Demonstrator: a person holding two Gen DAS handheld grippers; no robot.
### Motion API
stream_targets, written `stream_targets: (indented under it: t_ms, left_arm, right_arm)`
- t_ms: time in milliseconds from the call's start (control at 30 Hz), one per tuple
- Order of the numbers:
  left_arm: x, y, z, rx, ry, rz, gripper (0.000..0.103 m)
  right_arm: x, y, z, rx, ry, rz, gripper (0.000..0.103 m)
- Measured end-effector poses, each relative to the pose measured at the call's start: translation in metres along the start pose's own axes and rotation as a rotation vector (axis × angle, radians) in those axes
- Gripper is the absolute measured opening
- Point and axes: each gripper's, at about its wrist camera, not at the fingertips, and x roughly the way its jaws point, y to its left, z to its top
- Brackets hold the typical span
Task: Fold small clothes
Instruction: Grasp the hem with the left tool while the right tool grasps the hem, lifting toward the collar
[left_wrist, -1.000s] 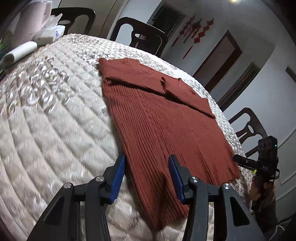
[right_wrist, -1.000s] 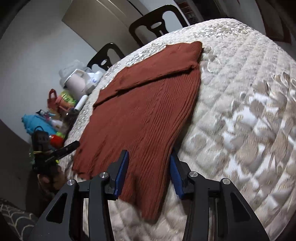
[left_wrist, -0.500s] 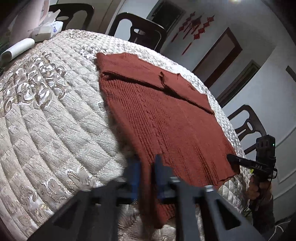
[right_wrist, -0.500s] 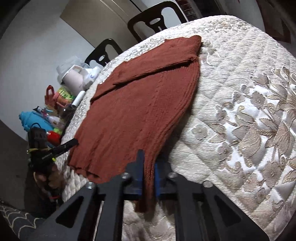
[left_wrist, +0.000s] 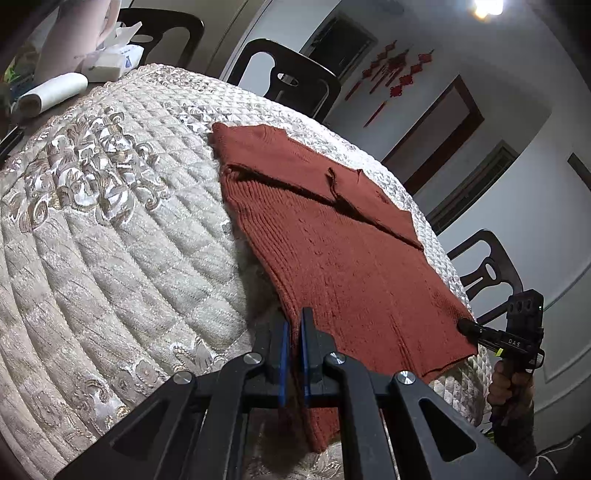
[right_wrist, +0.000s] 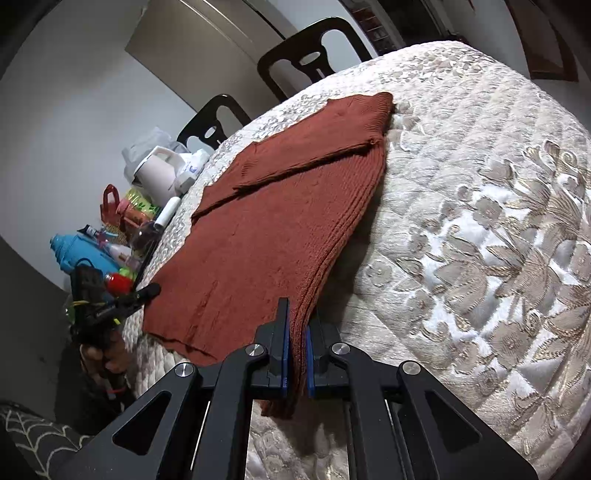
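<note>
We had the left gripper (left_wrist: 292, 325) closed, its blue pads (left_wrist: 283, 354) pinching the near left corner of the rust-red knitted sweater (left_wrist: 332, 258), and the right gripper (right_wrist: 296, 317) closed the same way on the near right corner, the cloth bunched between its pads (right_wrist: 309, 362). Each gripper showed in the other's view as well, with a hand (left_wrist: 511, 384) wrapped around its handle at the table's edge. The sweater lay flat on the cream quilted table cover (left_wrist: 110, 240), its hem hanging a little over the near rim where we held it. Its long axis ran away from us, from the hem towards the shoulders at the far side, and the ribbing ran the same way. Both sleeves were folded across the upper part, meeting near the middle. Beyond the far edge stood dark wooden chairs (left_wrist: 288, 77). Off to the left side of the table sat a white roll (left_wrist: 51, 94), a pack of tissues (left_wrist: 114, 61), a pale jug (right_wrist: 157, 175) and a cluster of colourful bottles (right_wrist: 110, 251), well apart from the sweater.
</note>
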Motion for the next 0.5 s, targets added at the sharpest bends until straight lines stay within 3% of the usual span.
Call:
stream_targets:
  t_ms: [200,500]
  left_arm:
    - [-0.009,-0.01,0.031,0.028,-0.052,-0.019,0.007]
    - [0.016,-0.016,0.112,0.058,-0.109,-0.02,0.007]
  right_arm:
    - [-0.007,0.007,0.026,-0.023,-0.039,0.03,0.006]
    - [0.012,0.006,0.114,-0.04,-0.075,0.068,0.006]
